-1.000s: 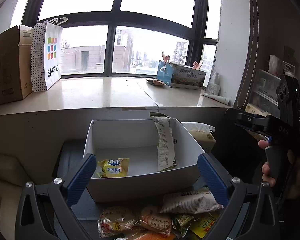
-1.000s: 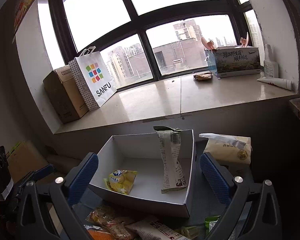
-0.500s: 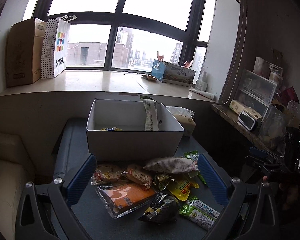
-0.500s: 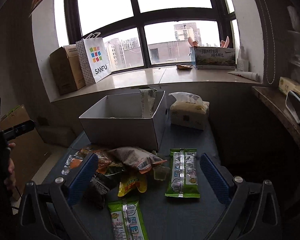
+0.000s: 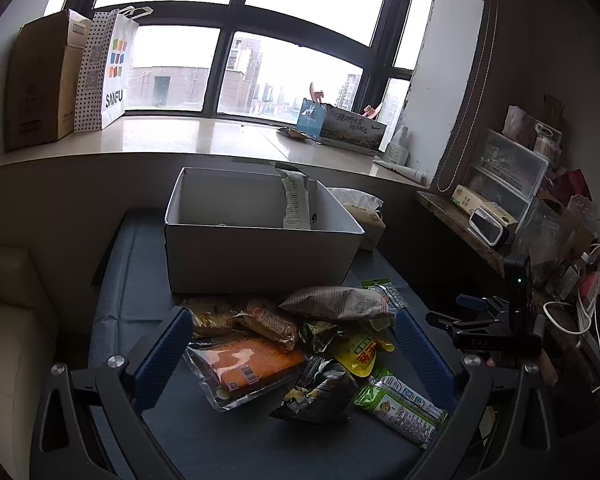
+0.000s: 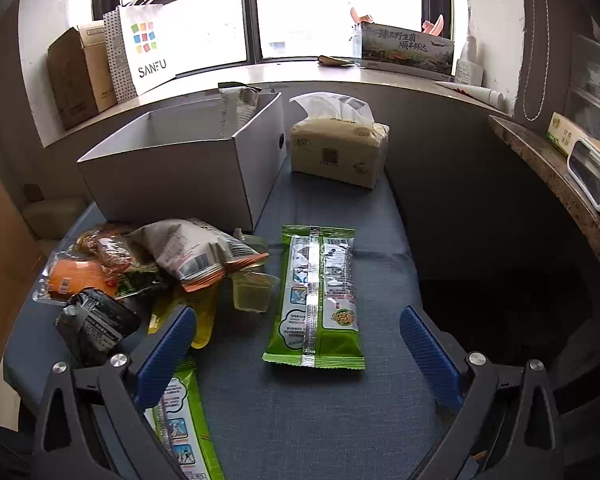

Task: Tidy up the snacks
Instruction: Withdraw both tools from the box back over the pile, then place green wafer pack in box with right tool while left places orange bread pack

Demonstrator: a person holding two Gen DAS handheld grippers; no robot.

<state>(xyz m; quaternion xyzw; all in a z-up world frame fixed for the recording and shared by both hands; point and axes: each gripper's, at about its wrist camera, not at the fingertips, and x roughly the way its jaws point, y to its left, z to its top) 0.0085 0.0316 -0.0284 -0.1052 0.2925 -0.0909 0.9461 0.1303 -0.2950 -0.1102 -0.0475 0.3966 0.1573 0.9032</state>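
The left gripper (image 5: 292,344) has its jaws spread wide and holds nothing, and it hangs over a pile of snacks (image 5: 300,336) on the blue table (image 5: 132,280), with an orange pack (image 5: 252,360), a black pack (image 5: 320,388) and a yellow pouch (image 5: 364,352) close by. The right gripper (image 6: 298,344) has its jaws spread wide too, also holding nothing, and a green pack (image 6: 320,296) lies flat between them, a little apart from the pile. Farther back sits a white box (image 6: 188,164) with one tall pack (image 6: 236,112) standing inside it, and a tissue pack (image 6: 340,148) sits just beside the box.
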